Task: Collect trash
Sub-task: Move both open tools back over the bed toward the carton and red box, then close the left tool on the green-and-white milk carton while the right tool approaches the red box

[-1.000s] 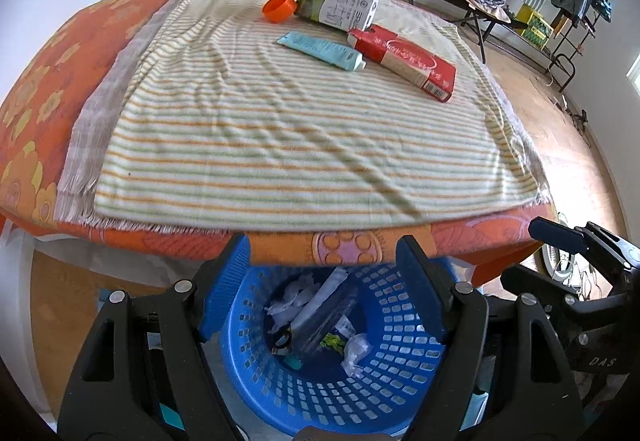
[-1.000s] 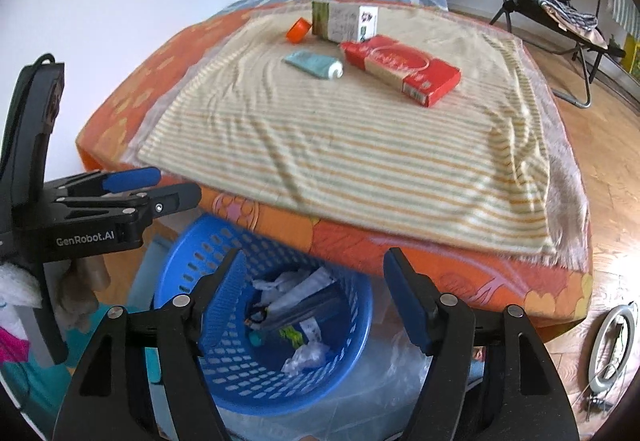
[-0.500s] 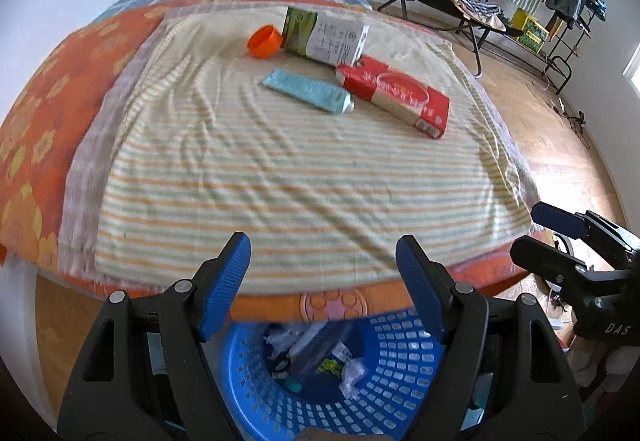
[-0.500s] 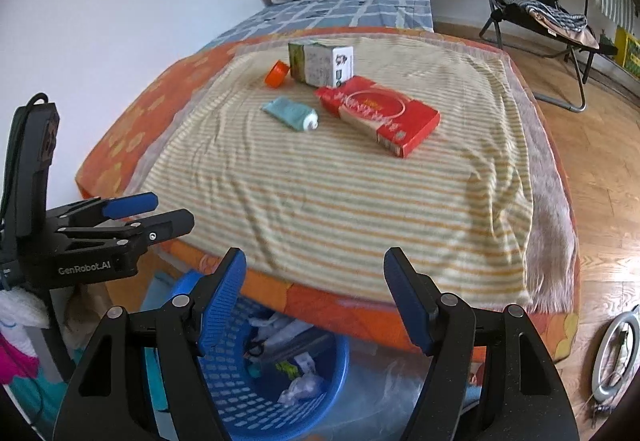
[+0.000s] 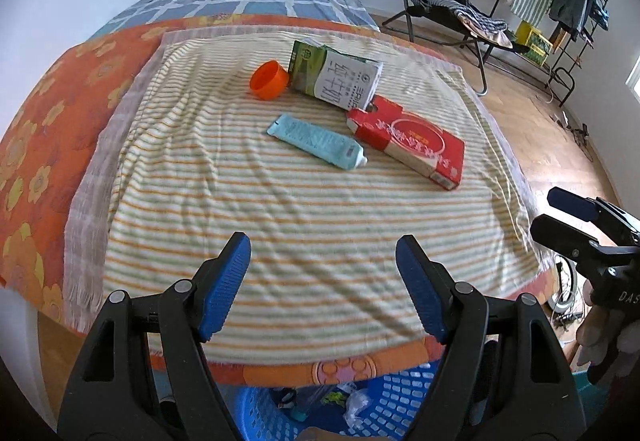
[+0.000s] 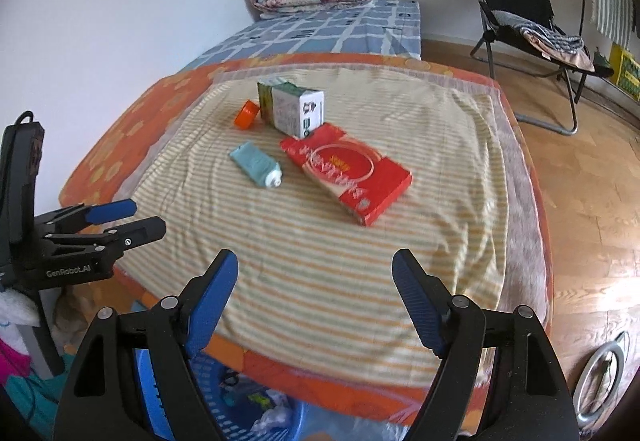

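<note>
A: Four pieces of trash lie mid-bed: cap (image 5: 269, 79), carton (image 5: 336, 81), tube (image 5: 318, 141), red box (image 5: 408, 140). The basket (image 5: 394, 407) sits below the bed's near edge.

B: Both tools? Left tool (image 5: 323, 287) gapes wide, empty. Right tool (image 6: 315, 299) has just been opening, nothing between its jaws.

A: Risks?

B: The items crowd together; grabbing the tube could nudge the box. The towel (image 5: 280, 233) may bunch. Open room lies in front.
</note>
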Available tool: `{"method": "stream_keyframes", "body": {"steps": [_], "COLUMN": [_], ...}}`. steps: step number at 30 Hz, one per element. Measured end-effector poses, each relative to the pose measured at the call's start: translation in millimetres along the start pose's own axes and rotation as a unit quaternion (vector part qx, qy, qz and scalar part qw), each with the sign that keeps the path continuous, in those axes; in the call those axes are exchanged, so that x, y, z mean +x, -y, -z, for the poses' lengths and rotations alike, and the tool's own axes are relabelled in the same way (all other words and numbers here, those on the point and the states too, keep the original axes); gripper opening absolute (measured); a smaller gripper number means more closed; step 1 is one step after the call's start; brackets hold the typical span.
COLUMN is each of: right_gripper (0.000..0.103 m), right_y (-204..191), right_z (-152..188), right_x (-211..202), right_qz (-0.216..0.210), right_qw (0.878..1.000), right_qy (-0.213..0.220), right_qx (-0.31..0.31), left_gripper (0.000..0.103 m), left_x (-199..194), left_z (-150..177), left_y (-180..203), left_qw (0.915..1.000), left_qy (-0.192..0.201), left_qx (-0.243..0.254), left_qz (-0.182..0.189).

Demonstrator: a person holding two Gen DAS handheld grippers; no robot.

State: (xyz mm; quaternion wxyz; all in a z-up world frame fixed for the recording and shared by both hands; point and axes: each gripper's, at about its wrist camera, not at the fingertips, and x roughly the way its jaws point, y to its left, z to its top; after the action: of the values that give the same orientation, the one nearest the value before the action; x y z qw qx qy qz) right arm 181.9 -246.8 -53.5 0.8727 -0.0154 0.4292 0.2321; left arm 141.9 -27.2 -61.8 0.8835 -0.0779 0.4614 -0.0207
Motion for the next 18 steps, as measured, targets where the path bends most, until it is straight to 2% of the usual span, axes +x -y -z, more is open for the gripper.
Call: {"method": "stream_keyframes", "body": {"steps": [12,18], "right_gripper": [0.080,0.080], "right_y": [11.8,31.0], "right_z": [-21.1,-35.8], "right_x": [23.6,36.7], "right_qz": [-0.001,-0.019], "right_qw": [1.000,0.999], "right_qy": [-0.016,-0.029], "right_qx": [-0.022,0.007], "left_gripper": [0.078,0.078], "left_x": [16.5,41.8], "left_z": [-23.5,-32.1], "left_y": [-6.5,-3.1], "left_qw": [0.9997,0.9994], "left_qy": [0.003,-0.015], "left_qx": [-0.023,-0.029], "left_qz": [0.006,0.007]}}
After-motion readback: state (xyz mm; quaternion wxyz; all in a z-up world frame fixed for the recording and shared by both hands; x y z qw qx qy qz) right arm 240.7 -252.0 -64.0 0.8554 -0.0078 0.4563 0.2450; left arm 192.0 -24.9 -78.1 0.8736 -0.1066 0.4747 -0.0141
